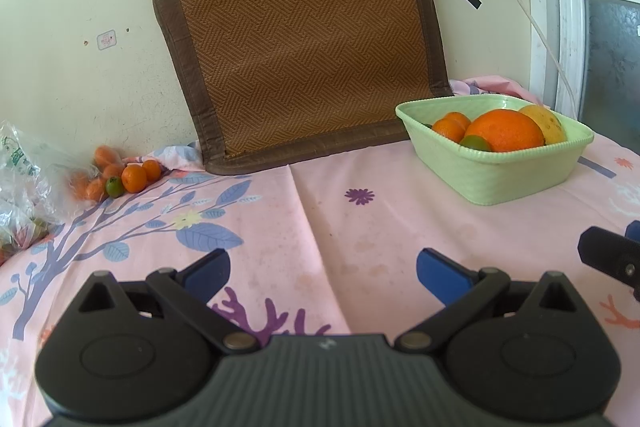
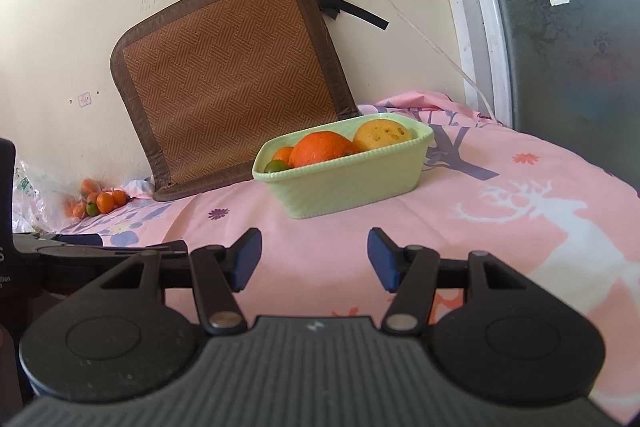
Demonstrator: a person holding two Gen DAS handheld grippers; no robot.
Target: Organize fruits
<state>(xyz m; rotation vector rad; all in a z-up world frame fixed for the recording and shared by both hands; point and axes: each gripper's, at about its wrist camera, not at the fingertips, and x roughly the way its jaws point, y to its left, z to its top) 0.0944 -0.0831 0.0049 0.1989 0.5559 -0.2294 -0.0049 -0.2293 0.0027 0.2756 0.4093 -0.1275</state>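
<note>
Pink floral cloth (image 1: pixel 320 195) covers your work surface, with a woven mat (image 1: pixel 296 39) leaning on the wall behind. Your green basket (image 1: pixel 500 167) already holds a large orange (image 1: pixel 506 129), a yellow fruit (image 1: pixel 548 123) and smaller pieces. A pile of small oranges (image 1: pixel 120 177), with one green fruit among them, lies loose beside a plastic bag (image 1: pixel 24 179), so the job looks partly done. Your left gripper (image 1: pixel 324 273) and right gripper (image 2: pixel 314 257) both hang wide apart, holding nothing. The loose pile sits well ahead and left of both; the basket sits ahead and right.

Fruits (image 1: pixel 505 131) in basket (image 1: pixel 500 173) — others (image 1: pixel 120 177) loose
</note>
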